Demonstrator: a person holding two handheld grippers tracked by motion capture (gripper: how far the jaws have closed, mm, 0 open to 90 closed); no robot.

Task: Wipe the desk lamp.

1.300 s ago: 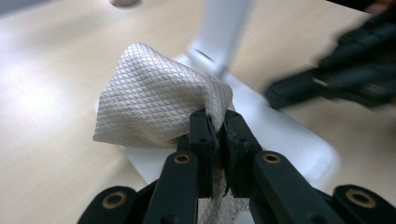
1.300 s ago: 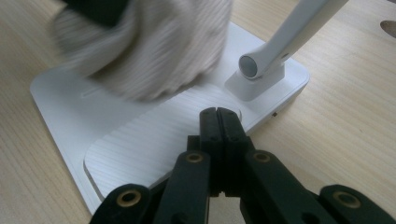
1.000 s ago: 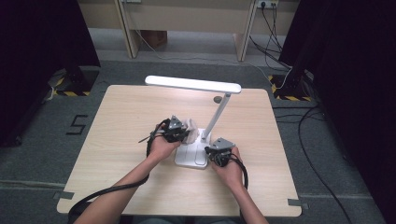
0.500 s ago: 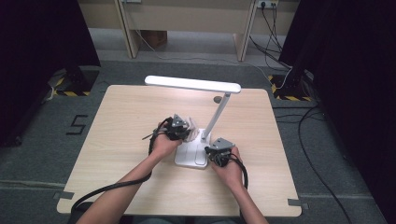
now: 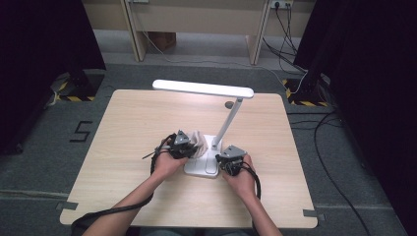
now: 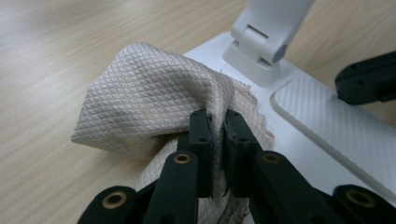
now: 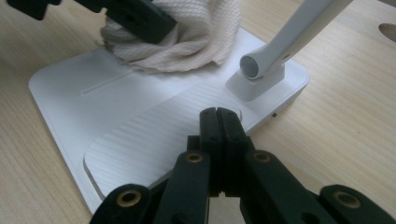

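A white desk lamp stands mid-table, its flat base (image 5: 204, 166) between my hands and its long head (image 5: 202, 88) lit above. My left gripper (image 5: 183, 146) is shut on a beige quilted cloth (image 5: 197, 142) that rests on the base's left part. In the left gripper view the jaws (image 6: 218, 119) pinch a fold of the cloth (image 6: 149, 98) beside the lamp's hinge (image 6: 261, 32). My right gripper (image 5: 228, 160) is shut with nothing in it. Its tips (image 7: 218, 116) sit on the ribbed pad of the base (image 7: 84, 93), facing the cloth (image 7: 187, 42).
The lamp's slanted arm (image 7: 289, 37) rises from the base's far right corner. A small dark hole (image 5: 229, 104) marks the wooden tabletop (image 5: 128, 128) behind the lamp. Cables trail from both grippers toward the near edge. Dark curtains and floor cables surround the table.
My left gripper has slid a little toward the near side with the cloth, across the lamp base. The right gripper has stayed put.
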